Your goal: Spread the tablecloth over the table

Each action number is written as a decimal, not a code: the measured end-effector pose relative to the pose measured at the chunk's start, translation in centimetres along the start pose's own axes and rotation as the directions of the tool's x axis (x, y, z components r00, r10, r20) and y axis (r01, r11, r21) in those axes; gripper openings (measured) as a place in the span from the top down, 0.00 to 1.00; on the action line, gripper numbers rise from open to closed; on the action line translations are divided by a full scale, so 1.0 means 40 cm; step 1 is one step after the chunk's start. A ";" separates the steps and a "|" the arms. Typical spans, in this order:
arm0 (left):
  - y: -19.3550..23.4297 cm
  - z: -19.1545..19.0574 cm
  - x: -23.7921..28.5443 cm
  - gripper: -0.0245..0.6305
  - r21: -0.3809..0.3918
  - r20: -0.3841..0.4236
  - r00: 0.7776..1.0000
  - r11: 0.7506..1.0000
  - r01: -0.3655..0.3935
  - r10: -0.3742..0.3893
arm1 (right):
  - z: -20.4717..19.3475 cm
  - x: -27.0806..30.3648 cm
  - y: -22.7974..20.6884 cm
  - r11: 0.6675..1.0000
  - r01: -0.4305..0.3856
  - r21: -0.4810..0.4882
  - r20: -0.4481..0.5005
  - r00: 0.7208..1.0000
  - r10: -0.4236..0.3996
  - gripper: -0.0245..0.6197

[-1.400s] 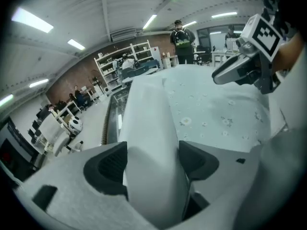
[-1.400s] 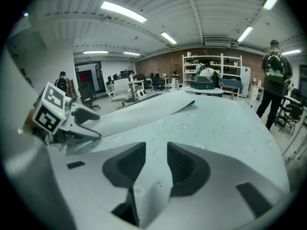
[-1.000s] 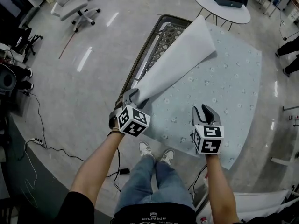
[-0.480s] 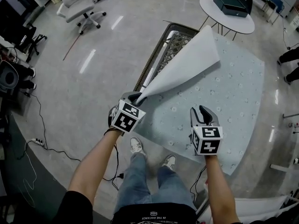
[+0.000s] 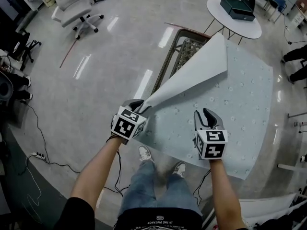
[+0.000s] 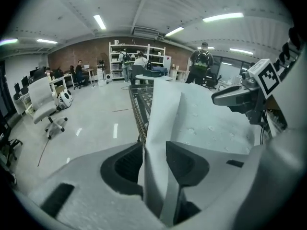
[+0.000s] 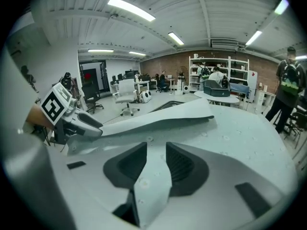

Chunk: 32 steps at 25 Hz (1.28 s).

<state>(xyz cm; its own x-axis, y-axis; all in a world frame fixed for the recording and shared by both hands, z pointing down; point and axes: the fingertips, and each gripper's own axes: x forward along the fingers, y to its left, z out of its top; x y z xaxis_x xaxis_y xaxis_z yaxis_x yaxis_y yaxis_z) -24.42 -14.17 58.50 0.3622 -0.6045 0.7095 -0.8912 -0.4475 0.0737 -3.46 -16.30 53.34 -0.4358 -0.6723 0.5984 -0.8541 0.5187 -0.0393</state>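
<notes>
White office chair [image 5: 72,4], round table [image 5: 240,29], dark box [image 5: 237,8]

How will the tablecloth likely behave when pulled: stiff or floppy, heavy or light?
Probably floppy: the tablecloth folds back over itself in a soft curl. Likely light, since its lifted flap barely sags. It might snag on the table's exposed wire mesh.

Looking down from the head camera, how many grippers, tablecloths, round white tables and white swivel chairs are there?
Grippers: 2, the left gripper, its jaws just opening a little with the tablecloth between them, and the right gripper
Tablecloth: 1
Round white table: 1
White swivel chair: 1
Total: 5
</notes>
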 end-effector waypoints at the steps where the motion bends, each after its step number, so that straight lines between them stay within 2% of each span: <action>1: 0.011 0.001 -0.003 0.71 -0.002 0.008 1.000 1.000 0.009 -0.008 | 0.007 0.011 0.013 1.000 0.001 0.001 -0.002 1.000 -0.001 0.76; 3: 0.037 0.006 -0.008 0.76 -0.011 0.035 0.999 1.000 0.019 -0.019 | 0.021 0.033 0.038 1.000 0.002 0.001 -0.004 1.000 -0.002 0.76; 4: 0.053 0.009 -0.011 0.82 -0.015 0.049 0.999 1.000 0.018 -0.018 | 0.027 0.044 0.050 1.000 0.002 0.001 -0.005 1.000 -0.002 0.76; 5: 0.069 0.011 -0.012 0.95 -0.017 0.058 0.998 1.000 0.016 -0.015 | 0.033 0.056 0.062 1.000 0.003 0.001 -0.006 1.000 -0.003 0.76; 10: 0.106 -0.010 -0.005 0.95 -0.024 0.053 0.997 0.998 0.058 -0.057 | 0.045 0.102 0.114 1.000 0.006 0.007 -0.020 1.000 -0.006 0.76; 16: 0.131 -0.004 -0.006 0.95 0.004 0.065 0.994 0.996 0.085 -0.085 | 0.062 0.131 0.148 1.000 0.026 0.014 -0.028 0.999 -0.026 0.76; 21: 0.123 0.081 -0.043 0.95 0.029 0.129 0.986 0.994 0.105 -0.108 | 0.088 0.116 0.151 0.998 0.050 0.038 -0.017 0.999 -0.050 0.76; 24: 0.104 0.147 -0.066 0.91 0.038 0.169 0.978 0.993 0.116 -0.121 | 0.101 0.097 0.133 0.997 0.063 0.048 -0.003 0.998 -0.063 0.76; 29: 0.042 0.235 -0.096 0.83 0.066 0.213 0.970 0.992 0.106 -0.118 | 0.108 0.053 0.087 0.996 0.065 0.067 0.024 0.997 -0.067 0.76; 32: -0.006 0.275 -0.107 0.74 0.089 0.224 0.970 0.993 0.076 -0.095 | 0.103 0.027 0.055 0.996 0.049 0.077 0.039 0.998 -0.052 0.76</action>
<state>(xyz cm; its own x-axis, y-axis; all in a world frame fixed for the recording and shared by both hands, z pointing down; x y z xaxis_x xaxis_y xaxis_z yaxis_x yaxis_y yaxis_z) -22.76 -18.71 47.73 0.4969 -0.6918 0.5239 -0.8331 -0.5494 0.0647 -6.98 -18.05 50.59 -0.4011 -0.7185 0.5682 -0.8938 0.4427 -0.0711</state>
